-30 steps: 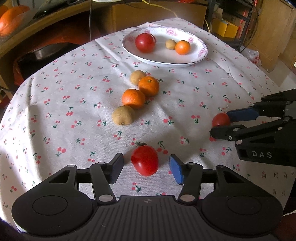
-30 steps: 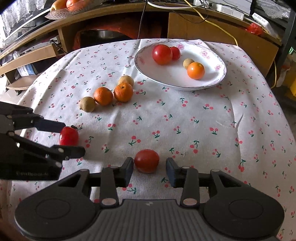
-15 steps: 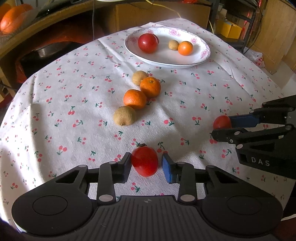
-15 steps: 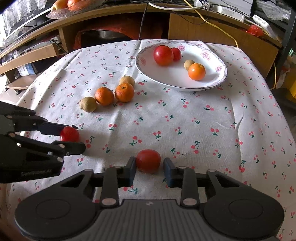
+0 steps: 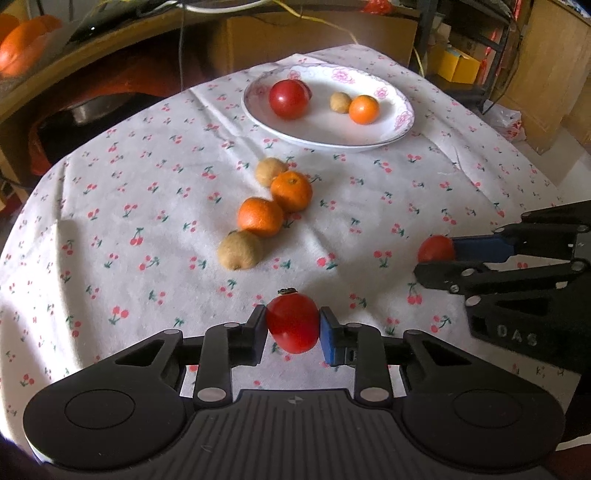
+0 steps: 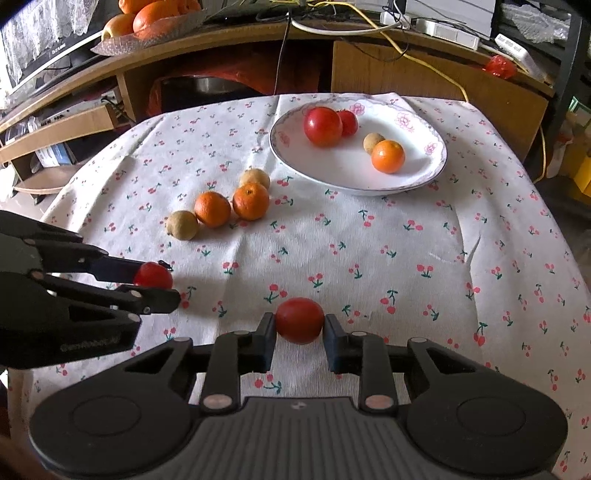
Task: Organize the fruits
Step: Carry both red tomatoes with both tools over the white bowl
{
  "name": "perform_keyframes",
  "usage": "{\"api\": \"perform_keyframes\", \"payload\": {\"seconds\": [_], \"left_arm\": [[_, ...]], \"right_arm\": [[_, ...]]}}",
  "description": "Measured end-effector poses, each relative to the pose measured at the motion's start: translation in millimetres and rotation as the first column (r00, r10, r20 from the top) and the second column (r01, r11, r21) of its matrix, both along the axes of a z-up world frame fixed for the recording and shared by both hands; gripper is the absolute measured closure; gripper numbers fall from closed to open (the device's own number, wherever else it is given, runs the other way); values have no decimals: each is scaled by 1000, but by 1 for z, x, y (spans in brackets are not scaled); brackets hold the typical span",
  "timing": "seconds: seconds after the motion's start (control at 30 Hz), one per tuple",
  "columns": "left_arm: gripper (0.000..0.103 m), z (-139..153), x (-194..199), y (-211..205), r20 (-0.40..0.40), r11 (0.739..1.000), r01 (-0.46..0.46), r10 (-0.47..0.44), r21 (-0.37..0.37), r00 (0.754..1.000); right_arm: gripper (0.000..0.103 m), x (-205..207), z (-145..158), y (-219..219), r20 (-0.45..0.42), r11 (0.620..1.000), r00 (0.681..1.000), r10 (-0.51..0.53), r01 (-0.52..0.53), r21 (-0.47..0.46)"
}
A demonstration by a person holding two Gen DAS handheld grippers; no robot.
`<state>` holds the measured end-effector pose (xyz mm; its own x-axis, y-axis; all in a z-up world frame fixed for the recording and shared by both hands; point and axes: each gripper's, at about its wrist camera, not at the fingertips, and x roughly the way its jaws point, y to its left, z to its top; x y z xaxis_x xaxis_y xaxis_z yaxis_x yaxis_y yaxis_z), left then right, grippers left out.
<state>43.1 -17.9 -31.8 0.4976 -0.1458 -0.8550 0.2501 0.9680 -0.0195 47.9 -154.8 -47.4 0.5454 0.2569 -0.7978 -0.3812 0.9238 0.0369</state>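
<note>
My left gripper (image 5: 293, 325) is shut on a red tomato (image 5: 293, 322) near the table's front. It shows at the left of the right wrist view (image 6: 157, 282). My right gripper (image 6: 299, 325) is shut on a second red tomato (image 6: 300, 320), seen at the right of the left wrist view (image 5: 436, 248). A white flowered plate (image 6: 413, 177) at the back holds two tomatoes (image 6: 323, 125), a small brown fruit (image 6: 372, 142) and an orange (image 6: 388, 156). Two oranges (image 6: 212, 208) (image 6: 251, 201) and two brown fruits (image 6: 182, 225) (image 6: 255, 178) lie in a row on the cloth.
The table has a white cherry-print cloth (image 6: 369, 240). A wooden shelf (image 6: 406, 48) with cables stands behind it, and a glass dish of oranges (image 6: 147, 22) sits on it at the back left. A metal pot (image 5: 92, 110) sits under the shelf.
Both grippers have closed on their tomatoes, which were lying between open jaws a second ago. Both views now sit higher above the cloth.
</note>
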Motion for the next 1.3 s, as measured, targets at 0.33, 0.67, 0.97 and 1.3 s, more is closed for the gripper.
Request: {"api": "perform_keyframes", "payload": {"seconds": [0.33,0.67,0.97,1.3], "left_arm": [[66,10,12,-10,25,1000,8,-7,-25,1000],[66,21,28,-17,61,999,3,0,-46,998],[68,31,46,-23,91,999,7,-3,-50,996],[68,38,82,-29,114,998,10,-3,-62,994]], "right_arm": [[76,2,6,2,14,1000,1000,-3,3,28],[76,12,13,-3,18,997,999,-39,38,63],[76,27,23,-10,37,994,996,-79,76,83],[76,57,33,-15,58,987,989,-133,126,103]]}}
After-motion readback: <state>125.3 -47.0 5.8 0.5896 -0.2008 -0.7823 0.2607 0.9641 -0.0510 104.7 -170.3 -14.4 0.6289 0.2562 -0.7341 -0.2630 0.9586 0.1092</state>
